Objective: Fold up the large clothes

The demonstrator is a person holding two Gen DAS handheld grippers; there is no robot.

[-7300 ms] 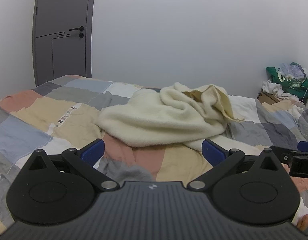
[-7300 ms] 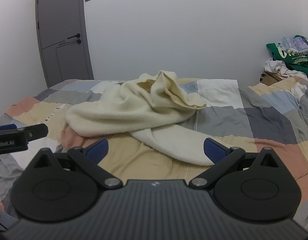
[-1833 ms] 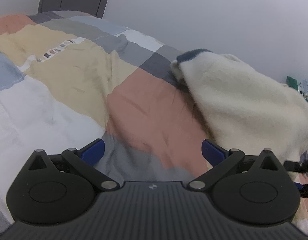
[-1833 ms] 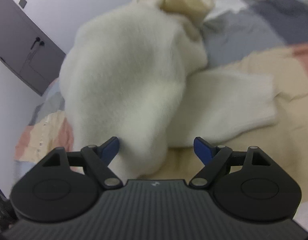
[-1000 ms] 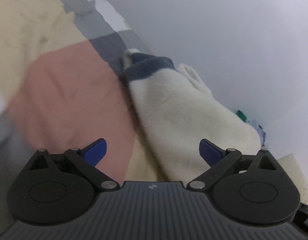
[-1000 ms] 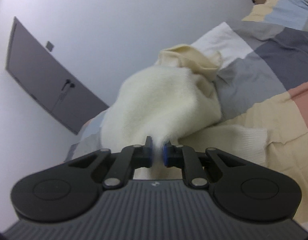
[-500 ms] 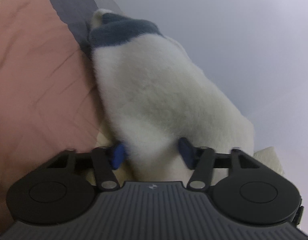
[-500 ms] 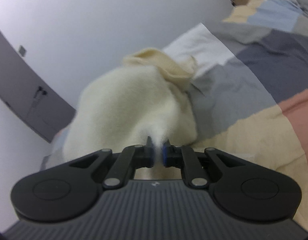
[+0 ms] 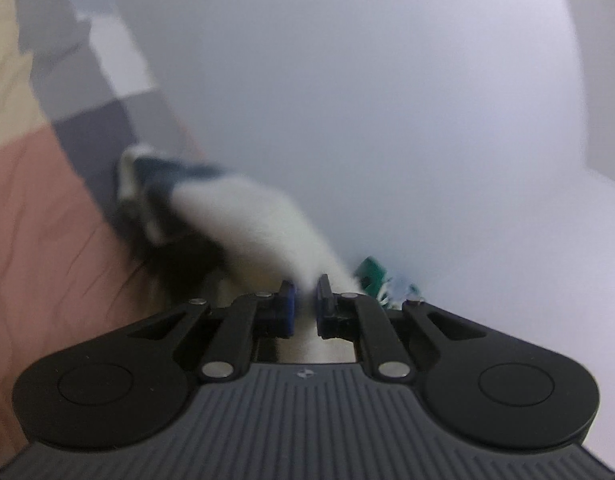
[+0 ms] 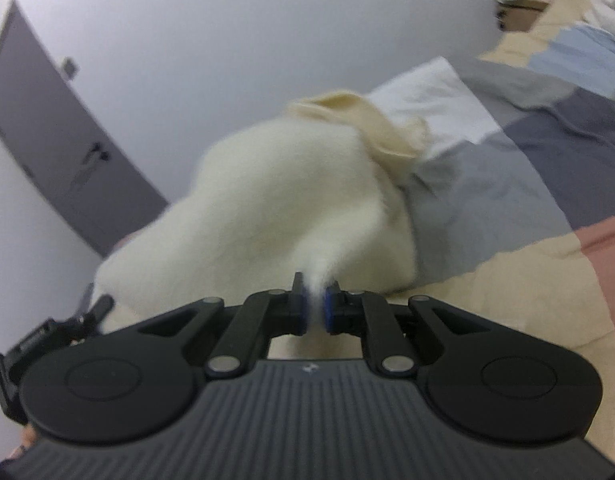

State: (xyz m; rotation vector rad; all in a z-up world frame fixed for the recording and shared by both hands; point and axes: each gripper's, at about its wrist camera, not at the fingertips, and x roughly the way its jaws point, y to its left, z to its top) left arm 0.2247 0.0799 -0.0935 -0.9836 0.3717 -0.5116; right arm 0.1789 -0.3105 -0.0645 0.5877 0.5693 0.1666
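A large cream fleece garment (image 10: 291, 204) with a dark blue band at one end (image 9: 167, 172) lies bunched on the patchwork bed. My right gripper (image 10: 315, 308) is shut on a pinch of its cream fabric, which rises in front of it. My left gripper (image 9: 305, 304) is shut on another part of the garment (image 9: 251, 216), which stretches away toward the blue band. The left gripper also shows at the lower left of the right wrist view (image 10: 47, 336). A yellowish lining (image 10: 371, 128) sticks out at the garment's far side.
The patchwork bedspread (image 10: 527, 184) of pink, beige, grey and white squares spreads to the right and also shows in the left wrist view (image 9: 35, 240). A grey door (image 10: 55, 152) stands in the white wall. Clutter with a cardboard box (image 10: 519, 16) and a green bag (image 9: 371, 276) lies beyond the bed.
My left gripper has closed on the garment and lifted, its view now tilted toward the wall. My right gripper stays shut on the fabric and has shifted slightly.
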